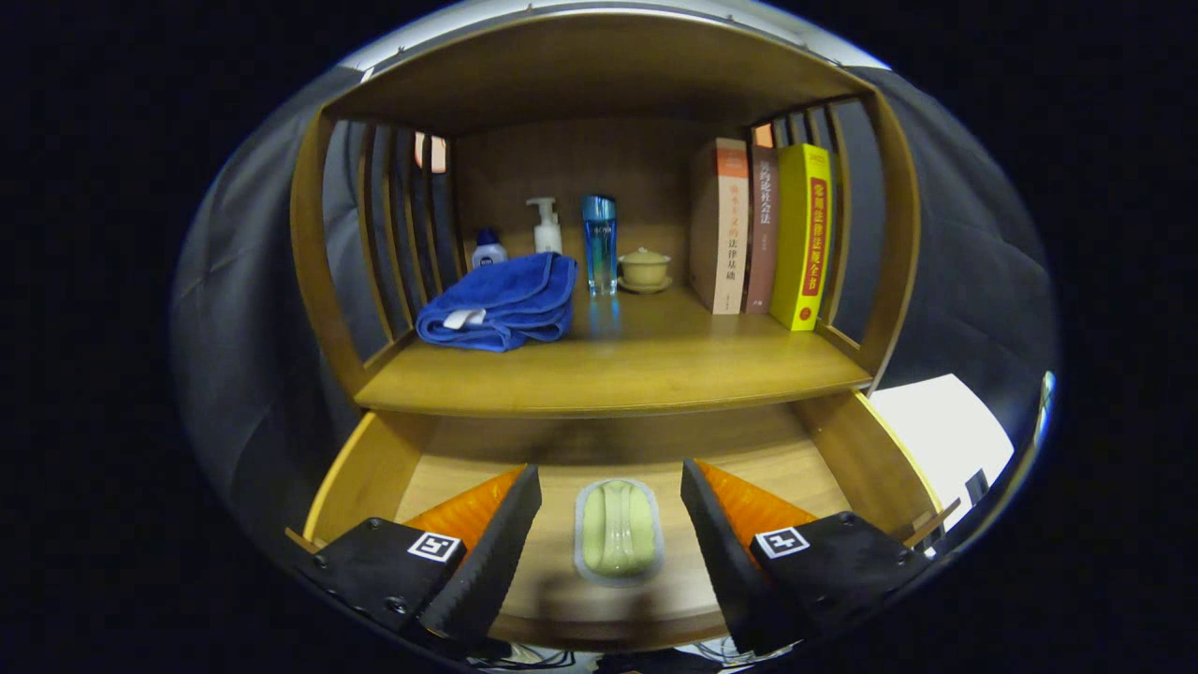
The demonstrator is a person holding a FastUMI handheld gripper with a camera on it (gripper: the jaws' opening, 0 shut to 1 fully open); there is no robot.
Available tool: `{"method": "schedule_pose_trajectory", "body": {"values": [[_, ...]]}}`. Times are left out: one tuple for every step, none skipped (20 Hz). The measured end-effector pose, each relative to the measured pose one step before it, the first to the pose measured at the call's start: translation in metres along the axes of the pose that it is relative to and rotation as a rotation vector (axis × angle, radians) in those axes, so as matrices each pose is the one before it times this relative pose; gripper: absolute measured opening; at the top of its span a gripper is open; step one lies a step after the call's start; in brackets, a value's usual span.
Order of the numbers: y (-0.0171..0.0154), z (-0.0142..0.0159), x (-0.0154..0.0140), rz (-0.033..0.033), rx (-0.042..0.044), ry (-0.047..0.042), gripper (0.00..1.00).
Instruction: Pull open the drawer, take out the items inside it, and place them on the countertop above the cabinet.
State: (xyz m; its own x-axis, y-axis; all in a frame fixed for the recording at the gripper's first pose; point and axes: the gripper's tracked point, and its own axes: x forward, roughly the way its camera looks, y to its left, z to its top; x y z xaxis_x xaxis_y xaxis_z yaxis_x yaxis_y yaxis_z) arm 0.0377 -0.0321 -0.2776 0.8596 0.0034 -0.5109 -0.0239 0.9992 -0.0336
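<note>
Drawer (pixel 374 468) is pulled open below the bench (pixel 618 374), and the tool (pixel 610 487) is held wide with its fingers either side of the pale green soap dish (pixel 618 529) on the drawer floor, apparently lined up for a grasp.

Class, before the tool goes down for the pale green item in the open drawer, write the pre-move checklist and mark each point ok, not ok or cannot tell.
1. Wooden drawer pulled open: ok.
2. Tool open, fingers apart: ok.
3. Pale green oblong item in clear wrapping lies between the fingers, touching neither: ok.
4. Item centred in the gap: ok.
5. Bare room on the wooden countertop in front of the folded blue towel and the yellow book: ok.
6. Other items further back in the drawer, under the countertop: cannot tell.
</note>
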Motion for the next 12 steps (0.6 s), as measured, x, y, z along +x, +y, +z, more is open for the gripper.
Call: {"method": "schedule_pose_trajectory", "body": {"values": [[0.00241, -0.00569, 0.00794, 0.00061, -0.006, 0.02468, 0.99], [0.00267, -0.00651, 0.007, 0.00465, 0.00136, 0.02736, 0.99], [0.00366, -0.00701, 0.00696, 0.01236, 0.00483, 0.02812, 0.98], [0.00285, -0.00759, 0.0074, 0.01013, 0.00959, 0.03091, 0.98], [0.00034, -0.00674, 0.00715, 0.00562, 0.01176, 0.03102, 0.98], [-0.00222, -0.00735, 0.00756, -0.00063, 0.0127, 0.03315, 0.98], [-0.00253, -0.00706, 0.0055, -0.00213, 0.01354, 0.03357, 0.98], [-0.00174, -0.0055, 0.00652, -0.00198, 0.01247, 0.03075, 0.99], [-0.00287, -0.00611, 0.00353, -0.00143, 0.01045, 0.02964, 0.98], [-0.0013, -0.00385, 0.00351, -0.00017, 0.01181, 0.02344, 0.96], [-0.0035, -0.00316, 0.00361, -0.00579, 0.00965, 0.01721, 0.93], [-0.00261, -0.00174, 0.00337, -0.00648, 0.00264, 0.01454, 0.9]]}}
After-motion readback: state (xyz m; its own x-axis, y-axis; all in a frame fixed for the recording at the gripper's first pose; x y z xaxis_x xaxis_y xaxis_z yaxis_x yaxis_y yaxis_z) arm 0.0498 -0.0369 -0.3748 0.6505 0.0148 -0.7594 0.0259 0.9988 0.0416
